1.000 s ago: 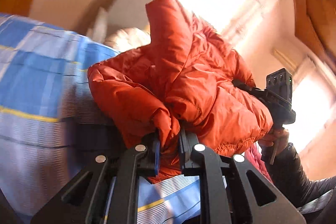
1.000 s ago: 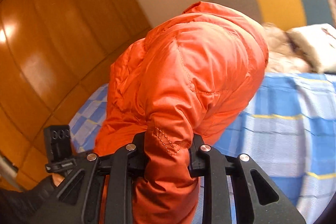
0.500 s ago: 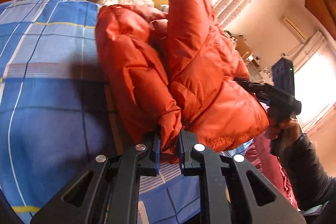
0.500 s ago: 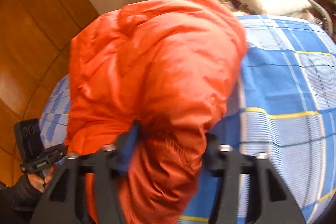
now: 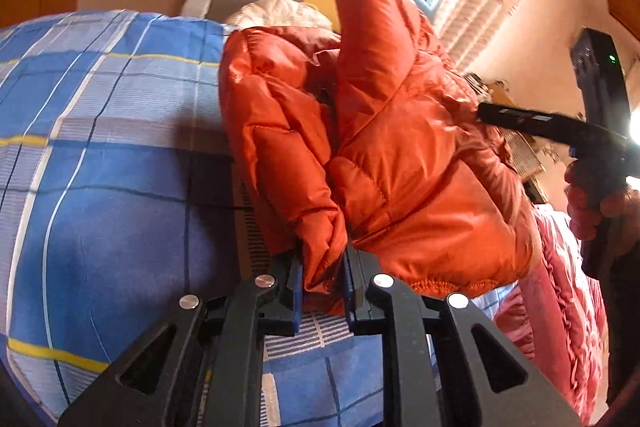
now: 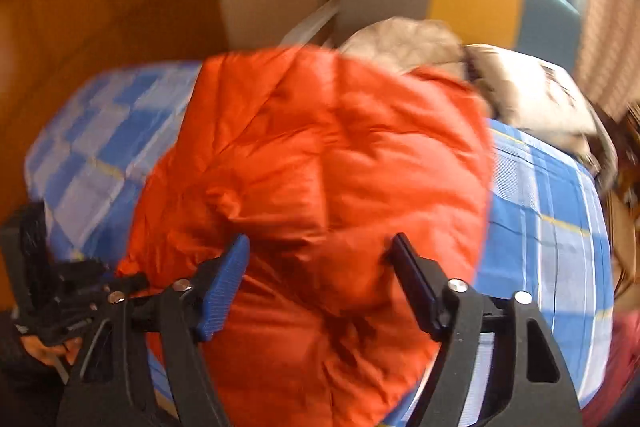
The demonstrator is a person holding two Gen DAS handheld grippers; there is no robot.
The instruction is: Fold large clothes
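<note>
- Blue plaid bedspread (image 5: 120, 163) is serving as the work surface.
- Left gripper (image 5: 320, 291) is pinching the orange puffer jacket (image 5: 384, 163) hem.
- Right gripper (image 6: 320, 287) is standing wide, straddling the bundle without pressing it.
- Jacket is lying bunched on the bed; flattening and squaring are probably remaining.

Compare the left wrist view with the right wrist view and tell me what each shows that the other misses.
Only the left wrist view shows the left gripper pinching a fold of the orange jacket, and a pink quilted cloth at right. Only the right wrist view shows the right gripper with fingers spread apart over the jacket, not clamping it, plus a beige pillow. Both show the jacket lying on the blue plaid bedsheet.
</note>
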